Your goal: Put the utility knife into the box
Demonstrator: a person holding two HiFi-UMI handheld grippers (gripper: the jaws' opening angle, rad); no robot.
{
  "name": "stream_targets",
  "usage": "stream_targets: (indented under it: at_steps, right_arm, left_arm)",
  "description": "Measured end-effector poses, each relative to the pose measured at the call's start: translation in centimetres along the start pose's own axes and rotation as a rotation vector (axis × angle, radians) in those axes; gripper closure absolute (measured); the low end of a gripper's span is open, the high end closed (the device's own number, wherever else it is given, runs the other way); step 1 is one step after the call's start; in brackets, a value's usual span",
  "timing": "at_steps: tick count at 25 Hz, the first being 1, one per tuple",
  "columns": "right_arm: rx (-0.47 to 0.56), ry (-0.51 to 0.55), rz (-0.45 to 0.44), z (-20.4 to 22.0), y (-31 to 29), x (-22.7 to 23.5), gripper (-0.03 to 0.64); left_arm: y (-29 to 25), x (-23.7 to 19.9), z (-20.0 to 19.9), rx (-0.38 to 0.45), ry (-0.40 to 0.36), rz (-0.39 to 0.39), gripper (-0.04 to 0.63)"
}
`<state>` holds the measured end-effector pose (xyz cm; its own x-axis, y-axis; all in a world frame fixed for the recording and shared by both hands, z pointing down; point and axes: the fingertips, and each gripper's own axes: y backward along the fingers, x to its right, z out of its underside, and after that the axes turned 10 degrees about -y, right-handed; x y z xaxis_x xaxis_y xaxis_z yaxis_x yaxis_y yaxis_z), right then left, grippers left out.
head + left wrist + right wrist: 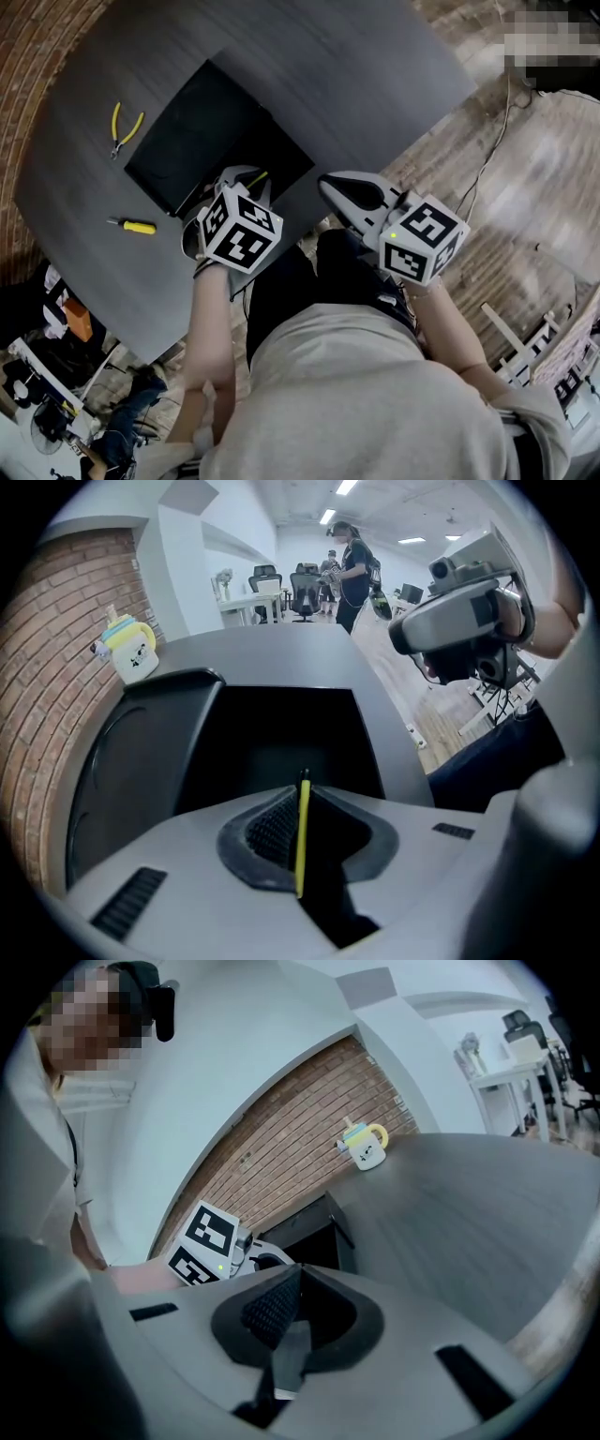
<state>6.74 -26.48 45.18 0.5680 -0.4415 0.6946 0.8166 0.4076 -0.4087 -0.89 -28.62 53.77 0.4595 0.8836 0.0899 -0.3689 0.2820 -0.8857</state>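
My left gripper (246,176) is shut on the utility knife (302,836), a thin yellow strip standing on edge between the pads. It hovers over the near edge of the open black box (211,141), whose dark inside (281,728) fills the left gripper view ahead of the jaws. The knife's yellow tip (259,175) pokes out over the box. My right gripper (330,184) is shut with nothing in it, off the table's edge to the right of the box. It shows up at the right of the left gripper view too, as the right gripper (459,621).
Yellow-handled pliers (125,129) and a yellow screwdriver (133,226) lie on the dark round table (328,66), left of the box. A pale mug (129,649) stands by the brick wall beyond it. A person (354,562) stands far off among office chairs.
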Motion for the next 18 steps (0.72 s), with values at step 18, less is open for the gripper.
stream_targets:
  at_steps: [18]
  right_arm:
    - [0.016,-0.021,-0.003,-0.13,0.67,-0.36,0.61]
  left_arm:
    - [-0.52,-0.25,-0.05,0.009,-0.02,-0.009,0.535]
